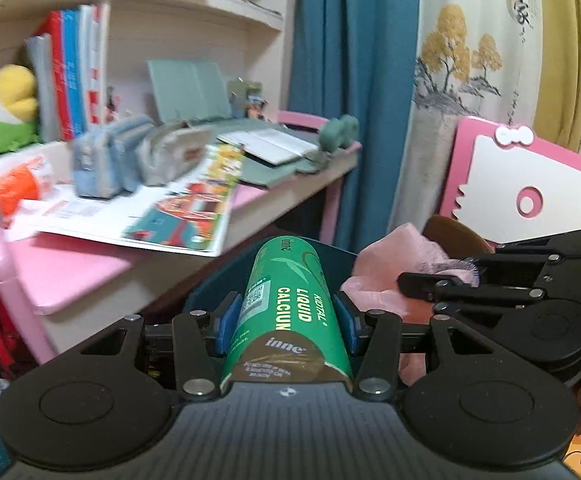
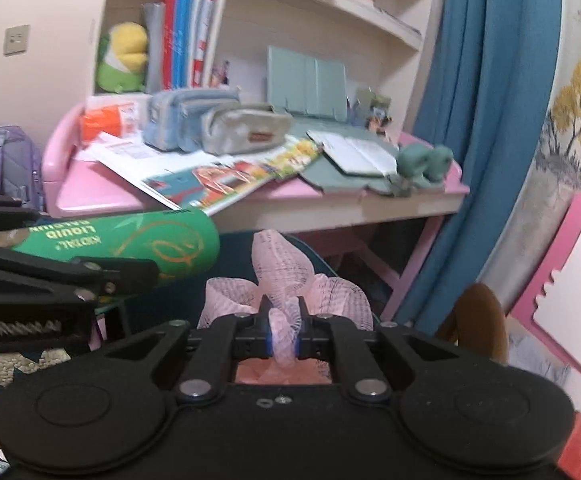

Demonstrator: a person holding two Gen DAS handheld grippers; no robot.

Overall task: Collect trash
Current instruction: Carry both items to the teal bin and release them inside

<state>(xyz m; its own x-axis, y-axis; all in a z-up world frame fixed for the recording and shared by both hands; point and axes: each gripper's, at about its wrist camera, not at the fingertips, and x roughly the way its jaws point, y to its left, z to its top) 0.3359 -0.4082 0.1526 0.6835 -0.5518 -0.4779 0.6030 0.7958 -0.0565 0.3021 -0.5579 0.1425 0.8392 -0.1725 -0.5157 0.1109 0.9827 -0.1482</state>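
Note:
My left gripper (image 1: pixel 286 320) is shut on a green "Liquid Calcium" tube (image 1: pixel 290 312), held lengthwise between its blue pads over a dark blue bin (image 1: pixel 210 292). The tube also shows in the right wrist view (image 2: pixel 130 240), at the left, with the left gripper's black fingers (image 2: pixel 70 276) around it. My right gripper (image 2: pixel 285 340) is shut on a crumpled pink foam net (image 2: pixel 282 276), held beside the tube above the same dark bin (image 2: pixel 234 248). The net also shows in the left wrist view (image 1: pixel 394 268), with the right gripper (image 1: pixel 430 284) pinching it.
A pink desk (image 2: pixel 102 192) stands ahead with pencil cases (image 2: pixel 210 124), an open picture book (image 2: pixel 218 180), an orange packet (image 2: pixel 102 120) and a green notebook (image 2: pixel 354 152). Shelves with books are behind it. A blue curtain (image 2: pixel 470 120) and a pink board (image 2: pixel 562 288) are at right, a purple backpack (image 2: pixel 2 164) at left.

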